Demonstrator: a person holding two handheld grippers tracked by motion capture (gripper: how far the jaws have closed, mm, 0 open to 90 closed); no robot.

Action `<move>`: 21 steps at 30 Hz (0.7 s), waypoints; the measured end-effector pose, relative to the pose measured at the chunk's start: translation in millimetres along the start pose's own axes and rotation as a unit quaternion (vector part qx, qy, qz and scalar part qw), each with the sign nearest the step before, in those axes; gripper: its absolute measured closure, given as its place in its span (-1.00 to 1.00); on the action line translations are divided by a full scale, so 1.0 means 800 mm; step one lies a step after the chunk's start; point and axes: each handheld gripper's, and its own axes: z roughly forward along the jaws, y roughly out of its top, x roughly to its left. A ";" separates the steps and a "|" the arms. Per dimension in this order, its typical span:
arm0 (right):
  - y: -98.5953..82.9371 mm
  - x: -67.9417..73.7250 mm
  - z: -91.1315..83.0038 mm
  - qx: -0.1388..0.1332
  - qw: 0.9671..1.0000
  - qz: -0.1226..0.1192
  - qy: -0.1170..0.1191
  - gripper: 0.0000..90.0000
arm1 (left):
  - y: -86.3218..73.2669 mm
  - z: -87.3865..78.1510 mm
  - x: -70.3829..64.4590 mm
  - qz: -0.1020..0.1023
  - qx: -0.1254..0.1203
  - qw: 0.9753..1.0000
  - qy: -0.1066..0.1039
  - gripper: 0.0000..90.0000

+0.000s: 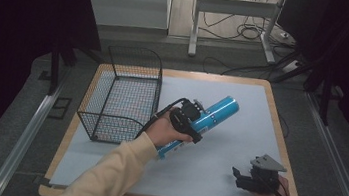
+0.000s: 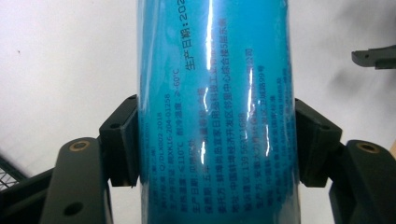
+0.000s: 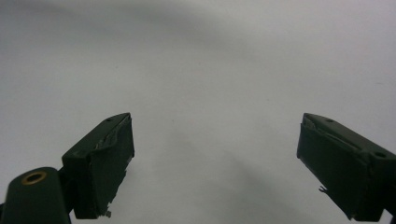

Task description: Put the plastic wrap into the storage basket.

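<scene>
L gripper (image 1: 194, 122) clamps can (image 1: 203, 124) mid-body, right of basket (image 1: 124, 97); slick wrap could slip. R gripper (image 1: 243, 179) wide open, empty.

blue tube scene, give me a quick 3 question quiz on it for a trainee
1. True or false: the left claw grips the blue tube with a jaw on each side.
2. Multiple choice: the wire basket is A) right of the tube, B) left of the tube, C) under the right claw.
3. Fill in: the right claw's jaws stand ____ over the white table cover.

Key
1. True; both jaws press the tube's sides in the left gripper view.
2. B.
3. Open; nothing lies between them in the right gripper view.
</scene>
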 end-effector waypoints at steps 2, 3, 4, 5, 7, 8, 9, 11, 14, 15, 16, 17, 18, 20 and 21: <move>0.000 0.000 0.000 0.001 1.000 0.000 0.000 -0.75 | 0.005 0.000 -0.001 0.001 -0.002 1.000 0.000 -0.30; 0.000 0.000 0.000 0.001 1.000 0.001 0.000 -0.75 | 0.007 -0.001 0.000 0.003 -0.001 1.000 0.000 -0.30; 0.000 0.000 0.000 0.000 1.000 0.001 0.000 -0.75 | 0.010 -0.001 -0.001 0.003 -0.002 1.000 0.001 -0.30; 0.000 0.000 -0.001 0.000 1.000 0.001 0.000 -0.75 | 0.012 -0.003 0.000 0.004 -0.003 1.000 0.001 -0.30; 0.000 -0.001 -0.001 -0.002 1.000 0.001 0.000 -0.75 | 0.018 -0.006 0.001 0.004 -0.006 1.000 0.002 -0.30; 0.000 -0.001 -0.001 -0.003 1.000 0.001 0.000 -0.75 | 0.019 -0.008 0.002 0.004 -0.007 1.000 0.003 -0.30; 0.000 0.000 -0.001 -0.004 1.000 0.002 0.000 -0.75 | 0.021 -0.010 0.004 0.004 -0.009 1.000 0.005 -0.30; 0.001 0.000 -0.002 -0.008 1.000 0.001 0.001 -0.75 | 0.025 -0.013 0.008 -0.001 -0.014 1.000 0.002 -0.30; 0.002 0.000 -0.004 -0.015 1.000 0.001 0.003 -0.74 | 0.030 -0.019 0.014 -0.008 -0.027 1.000 0.012 -0.30; 0.003 0.000 -0.004 -0.016 1.000 0.001 0.004 -0.74 | 0.032 -0.020 0.017 -0.012 -0.028 0.999 0.012 -0.30; 0.003 0.000 -0.004 -0.016 1.000 0.001 0.004 -0.74 | 0.034 -0.022 0.019 -0.014 -0.026 0.999 0.011 -0.30; 0.003 0.000 -0.004 -0.015 1.000 0.001 0.004 -0.74 | 0.036 -0.023 0.022 -0.014 -0.025 0.999 0.014 -0.30; 0.003 0.001 -0.003 -0.015 1.000 0.001 0.005 -0.74 | 0.038 -0.024 0.023 -0.015 -0.026 0.999 0.018 -0.30; 0.003 0.001 -0.003 -0.013 1.000 0.000 0.005 -0.74 | 0.041 -0.025 0.027 -0.015 -0.028 0.999 0.022 -0.30; 0.003 0.001 -0.003 -0.013 1.000 0.001 0.004 -0.74 | 0.043 -0.026 0.030 -0.015 -0.028 0.999 0.022 -0.30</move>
